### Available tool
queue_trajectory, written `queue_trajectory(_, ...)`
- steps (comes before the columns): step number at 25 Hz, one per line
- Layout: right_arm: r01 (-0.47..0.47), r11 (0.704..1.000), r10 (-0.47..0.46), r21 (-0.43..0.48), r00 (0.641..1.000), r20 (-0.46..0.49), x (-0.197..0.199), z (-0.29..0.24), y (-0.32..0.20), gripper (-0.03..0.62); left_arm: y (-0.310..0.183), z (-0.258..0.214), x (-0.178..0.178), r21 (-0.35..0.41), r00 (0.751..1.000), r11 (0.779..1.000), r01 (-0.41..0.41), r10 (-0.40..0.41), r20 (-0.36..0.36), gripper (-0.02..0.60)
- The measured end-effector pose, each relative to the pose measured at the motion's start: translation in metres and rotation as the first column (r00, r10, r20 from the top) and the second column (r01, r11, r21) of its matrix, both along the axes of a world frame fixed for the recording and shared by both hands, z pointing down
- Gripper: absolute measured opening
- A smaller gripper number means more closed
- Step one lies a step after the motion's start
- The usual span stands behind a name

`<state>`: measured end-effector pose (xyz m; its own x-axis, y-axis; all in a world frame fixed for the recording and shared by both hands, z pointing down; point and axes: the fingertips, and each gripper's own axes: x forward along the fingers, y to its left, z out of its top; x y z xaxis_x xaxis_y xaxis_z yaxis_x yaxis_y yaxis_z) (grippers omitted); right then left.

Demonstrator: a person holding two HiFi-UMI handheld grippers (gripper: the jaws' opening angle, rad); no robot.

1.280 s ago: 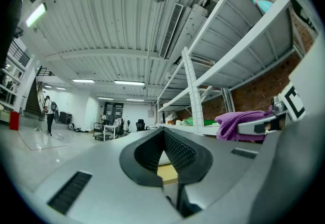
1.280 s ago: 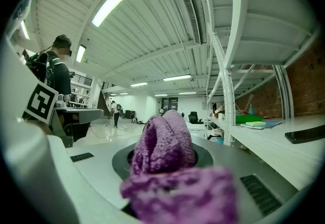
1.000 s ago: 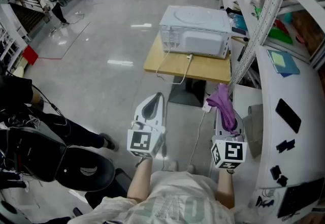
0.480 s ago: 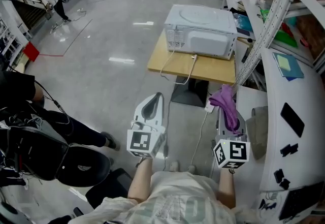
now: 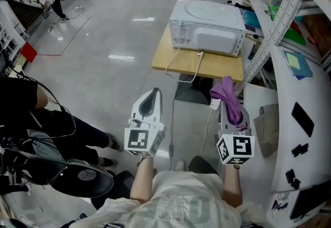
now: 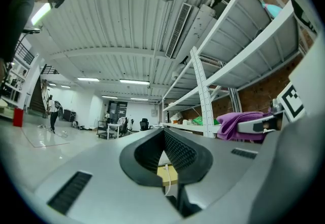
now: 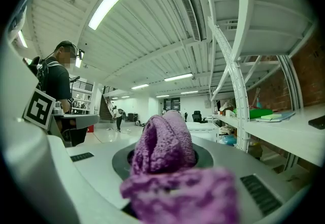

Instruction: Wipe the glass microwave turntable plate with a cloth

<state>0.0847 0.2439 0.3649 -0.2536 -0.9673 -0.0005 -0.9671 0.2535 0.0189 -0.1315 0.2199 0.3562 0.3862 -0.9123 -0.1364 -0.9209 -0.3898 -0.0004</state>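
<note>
A white microwave (image 5: 209,28) stands on a small wooden table (image 5: 199,69) ahead of me, its back toward me. A round, pale disc (image 5: 207,11) lies on its top; it looks like the turntable plate. My right gripper (image 5: 228,99) is shut on a purple cloth (image 5: 230,103), which bulges out of the jaws in the right gripper view (image 7: 167,152). My left gripper (image 5: 153,93) is held beside it, jaws shut with nothing between them (image 6: 163,139). Both grippers hang over the floor, well short of the table.
A white cable (image 5: 182,74) drops from the microwave's back to a socket strip (image 5: 214,104) on the floor. A white counter (image 5: 302,118) with dark items and a metal shelf rack (image 5: 279,20) run along the right. A person and a black chair (image 5: 77,180) are at the left.
The microwave and table have shifted slightly in the head view as I moved. The left gripper has drifted a little left and down. The right gripper still holds the cloth.
</note>
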Motion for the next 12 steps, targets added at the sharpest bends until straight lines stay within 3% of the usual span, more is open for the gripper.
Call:
queue_trajectory(6,-0.008,1.000,0.009,0.011,0.999,-0.038,0.002,-0.005,-0.011,0.057,-0.014,0.003,0.001,-0.008,1.000,1.000,-0.007,0.007,-0.008,0.000)
queue_trajectory(12,-0.005,1.000,0.005,-0.016,1.000,-0.006,0.010,0.011,-0.044,0.057,-0.040,0.004,0.016,-0.007,0.999,0.999,-0.034,0.034,-0.009,0.000)
